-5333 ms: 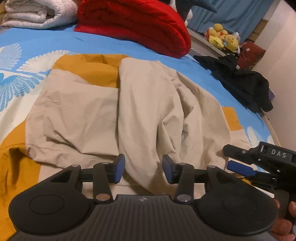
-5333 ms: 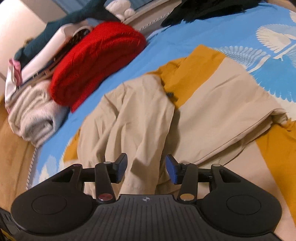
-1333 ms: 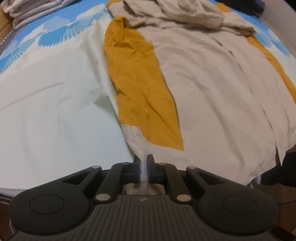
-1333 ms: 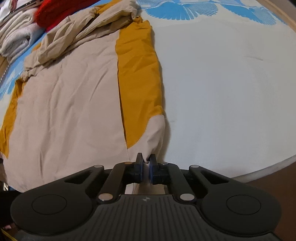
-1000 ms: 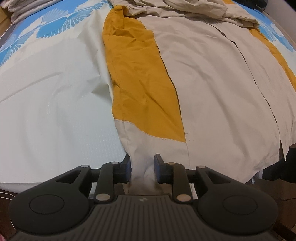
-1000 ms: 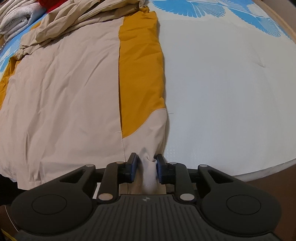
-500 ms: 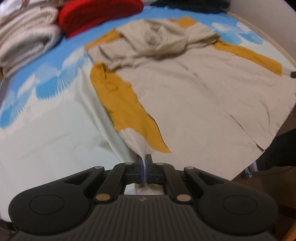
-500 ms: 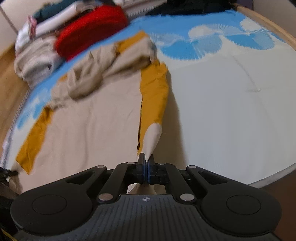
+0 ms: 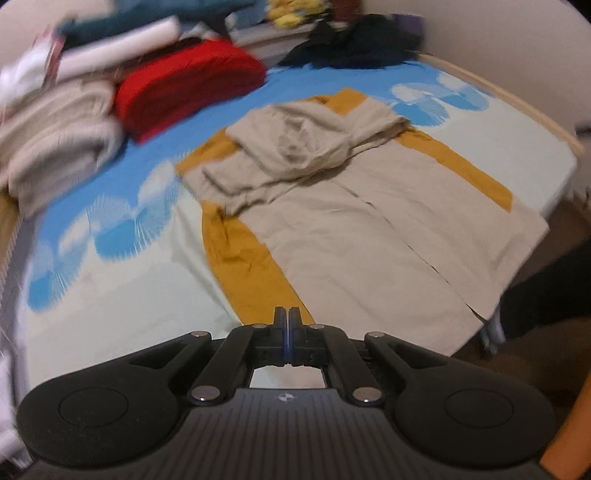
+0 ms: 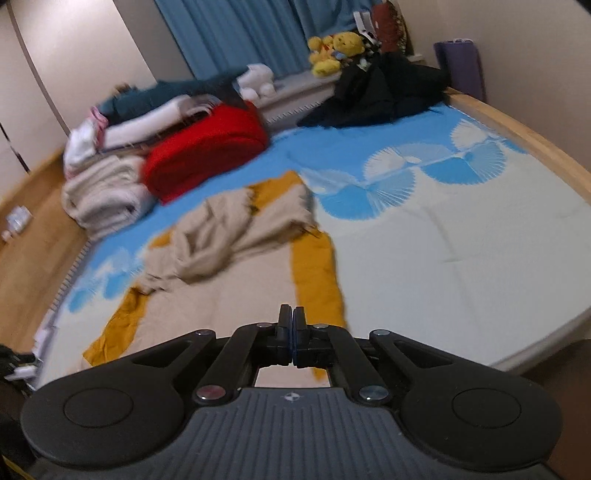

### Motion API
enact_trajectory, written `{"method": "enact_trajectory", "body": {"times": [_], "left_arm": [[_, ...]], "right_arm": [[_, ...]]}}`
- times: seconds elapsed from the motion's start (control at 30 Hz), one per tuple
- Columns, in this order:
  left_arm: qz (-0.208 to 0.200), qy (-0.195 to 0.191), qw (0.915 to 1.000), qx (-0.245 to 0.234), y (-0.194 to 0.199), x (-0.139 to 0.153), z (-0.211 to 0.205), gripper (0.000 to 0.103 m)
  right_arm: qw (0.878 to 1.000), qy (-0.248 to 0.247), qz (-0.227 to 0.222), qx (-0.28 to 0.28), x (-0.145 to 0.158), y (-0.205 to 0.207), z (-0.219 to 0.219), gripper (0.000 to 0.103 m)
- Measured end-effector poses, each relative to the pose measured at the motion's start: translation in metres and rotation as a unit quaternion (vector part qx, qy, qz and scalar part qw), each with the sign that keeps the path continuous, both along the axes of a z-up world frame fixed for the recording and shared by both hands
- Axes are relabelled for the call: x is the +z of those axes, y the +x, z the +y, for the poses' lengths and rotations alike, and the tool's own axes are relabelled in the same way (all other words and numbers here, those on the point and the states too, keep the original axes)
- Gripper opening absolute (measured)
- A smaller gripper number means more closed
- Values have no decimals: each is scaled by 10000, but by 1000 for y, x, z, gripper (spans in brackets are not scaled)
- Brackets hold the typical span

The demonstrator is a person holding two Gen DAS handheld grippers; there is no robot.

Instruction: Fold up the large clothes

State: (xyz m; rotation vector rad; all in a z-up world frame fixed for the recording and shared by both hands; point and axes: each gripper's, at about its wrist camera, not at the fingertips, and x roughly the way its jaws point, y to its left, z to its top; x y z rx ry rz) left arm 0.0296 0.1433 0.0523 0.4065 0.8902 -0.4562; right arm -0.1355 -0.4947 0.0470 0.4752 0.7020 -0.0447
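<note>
At the near edge of the bed, the left gripper has its jaws pressed together; a mustard side panel of the garment runs straight up to the tips and pale cloth shows in the gap beneath them, so I judge it is clamped on one hem corner. The right gripper is likewise closed tight, with the opposite mustard panel leading into it and cloth showing under the jaws (the pinched fabric itself is too thin to make out between the pads); it appears to hold the other hem corner.

Holding both bottom corners makes sense for a piece this large: the hem can be carried as one straight edge, so the fold lands square rather than bunched.

Beyond the grippers the garment lies spread across the patterned sheet, beige down the middle, a seam or opening running along its length; its far end is rumpled into a heap, sleeves or collar I cannot tell apart. That heap probably wants smoothing, or the hem laid over it will sit lumpy.

Further off sit a folded red blanket and a cream pile, then dark clothes at the bed's head; plush toys stand by the blue curtain.
</note>
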Motion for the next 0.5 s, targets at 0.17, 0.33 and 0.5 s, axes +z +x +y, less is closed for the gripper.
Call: {"method": "enact_trajectory", "body": {"times": [0.17,0.33,0.5], "left_arm": [[406,-323,9974,497,29,-53,1,35],[853,-174,9906,1054,59,-124,11,38],[1417,-250,9801,1366,87,-161,30,48]], "right_arm": [[9966,-279,750,-197,-64,57,20,47],[9863,-388,1603,13,-143,110,42,48],[9726,-601,2222,309,-194,133,56,48]]}}
